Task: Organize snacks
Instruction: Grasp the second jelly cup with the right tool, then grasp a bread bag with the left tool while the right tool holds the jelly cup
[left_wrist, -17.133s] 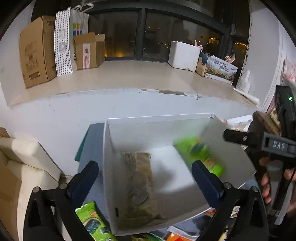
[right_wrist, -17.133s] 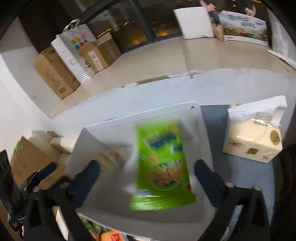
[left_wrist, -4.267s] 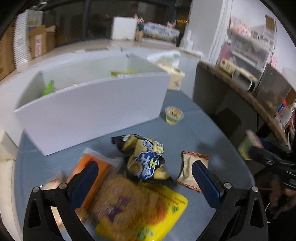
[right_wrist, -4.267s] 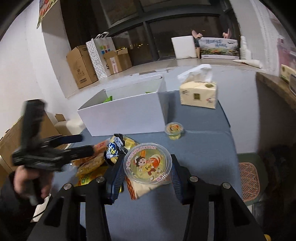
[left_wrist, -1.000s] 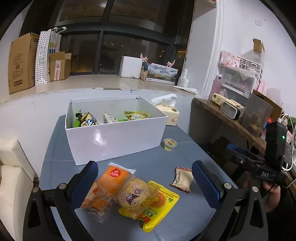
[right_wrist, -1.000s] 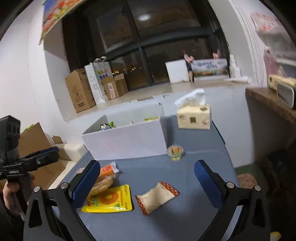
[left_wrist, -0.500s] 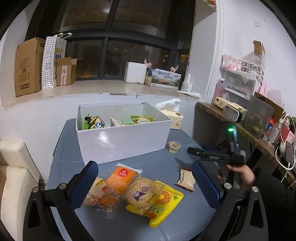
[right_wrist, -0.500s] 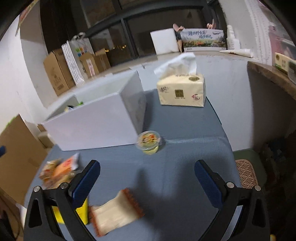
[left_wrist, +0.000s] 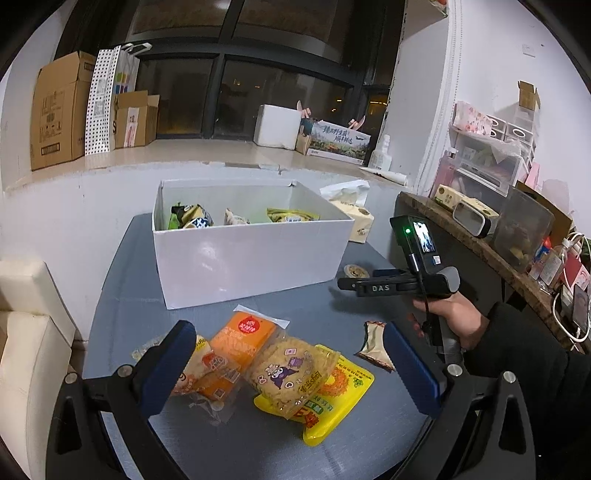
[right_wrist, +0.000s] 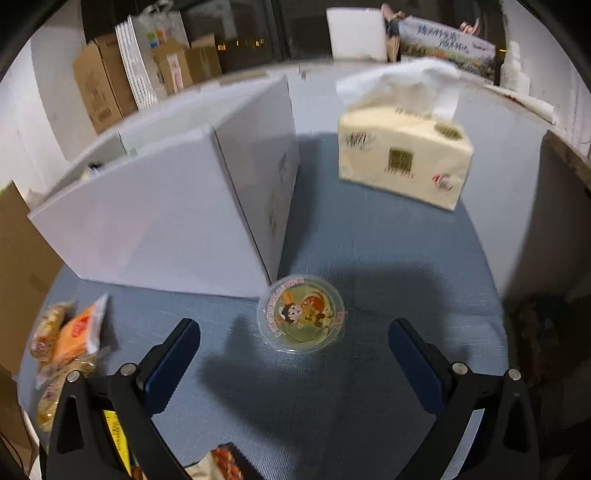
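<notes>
One jelly cup (right_wrist: 301, 314) is sitting on the table (right_wrist: 388, 251) beside the white box (right_wrist: 166, 221), ahead of the right gripper (right_wrist: 294, 360), whose jaws are standing spread. The left gripper (left_wrist: 288, 365), also spread and empty, is hovering over four loose packets: only its view is showing three packets inside the box.

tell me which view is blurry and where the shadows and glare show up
Right wrist view: motion-blurred, tissue pack and white box smeared, gripper shadow dark on the table around the jelly cup. Left wrist view: sharp but fisheye-bent, with soft glare on the white box's front wall.
</notes>
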